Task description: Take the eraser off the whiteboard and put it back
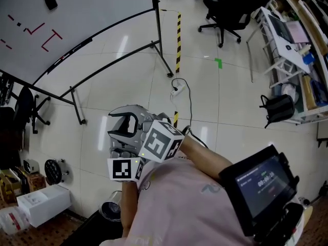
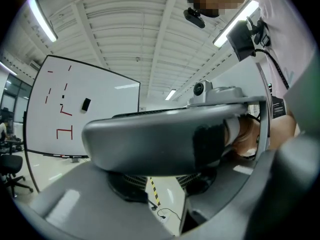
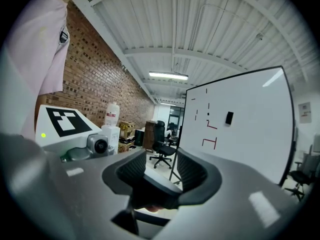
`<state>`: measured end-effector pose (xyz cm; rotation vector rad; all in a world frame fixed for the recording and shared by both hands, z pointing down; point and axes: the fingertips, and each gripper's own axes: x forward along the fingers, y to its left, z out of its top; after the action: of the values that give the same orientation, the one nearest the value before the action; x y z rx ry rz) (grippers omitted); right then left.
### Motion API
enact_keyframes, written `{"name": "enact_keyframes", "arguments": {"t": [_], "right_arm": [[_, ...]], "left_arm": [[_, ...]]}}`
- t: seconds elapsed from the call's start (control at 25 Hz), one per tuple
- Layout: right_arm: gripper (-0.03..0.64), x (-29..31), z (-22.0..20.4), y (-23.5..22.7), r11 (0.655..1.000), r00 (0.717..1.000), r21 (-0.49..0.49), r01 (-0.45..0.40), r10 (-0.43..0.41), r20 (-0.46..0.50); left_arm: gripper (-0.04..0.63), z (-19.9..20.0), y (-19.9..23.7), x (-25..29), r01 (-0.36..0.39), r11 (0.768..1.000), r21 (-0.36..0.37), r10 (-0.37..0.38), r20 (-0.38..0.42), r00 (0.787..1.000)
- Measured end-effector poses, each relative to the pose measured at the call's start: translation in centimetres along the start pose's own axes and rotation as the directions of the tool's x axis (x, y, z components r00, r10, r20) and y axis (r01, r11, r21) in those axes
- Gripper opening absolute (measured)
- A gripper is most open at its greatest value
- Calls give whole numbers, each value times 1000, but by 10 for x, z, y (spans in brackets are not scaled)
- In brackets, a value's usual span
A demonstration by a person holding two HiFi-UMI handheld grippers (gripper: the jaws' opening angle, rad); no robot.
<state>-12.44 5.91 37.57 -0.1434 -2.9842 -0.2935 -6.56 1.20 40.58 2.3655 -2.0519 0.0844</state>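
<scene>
Head view has the eraser (image 1: 50,0) stuck high on the whiteboard (image 1: 92,14), above the red marks (image 1: 48,37). Nobody is touching it, and both tools sit bunched together well short of the whiteboard. Right gripper (image 3: 162,171): jaws spread wide, nothing pinched, facing the whiteboard. Left gripper (image 2: 164,184): pads apart, floor showing through the gap, nothing in it, though the other tool's grey shell lies across its view. So the whole job lies ahead, and here is where I think it could slip. That eraser is a small dark block, and a bite landing off-centre could let it twist out and drop to the floor below the whiteboard. Too firm a push could rock the whiteboard on its stand legs (image 1: 164,58). Sliding the eraser instead of lifting it clear could smear those red marks. Setting it back tilted might leave it unstuck. And a cable (image 1: 182,88) lies just beyond the whiteboard's foot, a likely snag on the walk in.
</scene>
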Motion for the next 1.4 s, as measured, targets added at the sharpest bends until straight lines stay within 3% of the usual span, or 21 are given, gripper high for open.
{"name": "enact_keyframes", "arguments": {"t": [0.32, 0.6, 1.16, 1.4], "right_arm": [[186, 28, 9, 5, 998, 998, -1, -61, 61, 4], [189, 21, -6, 3, 999, 999, 26, -44, 45, -16], [202, 38, -10, 13, 990, 990, 40, -138, 139, -16], [196, 46, -8, 11, 988, 989, 48, -145, 145, -5]], "left_arm": [[121, 2, 29, -10, -60, 998, -13, 60, -7, 998], [120, -10, 20, -5, -38, 999, -35, 37, -24, 999], [106, -17, 37, -14, -134, 989, -62, 133, -18, 991], [106, -16, 46, -14, -136, 989, -54, 135, -27, 991]]}}
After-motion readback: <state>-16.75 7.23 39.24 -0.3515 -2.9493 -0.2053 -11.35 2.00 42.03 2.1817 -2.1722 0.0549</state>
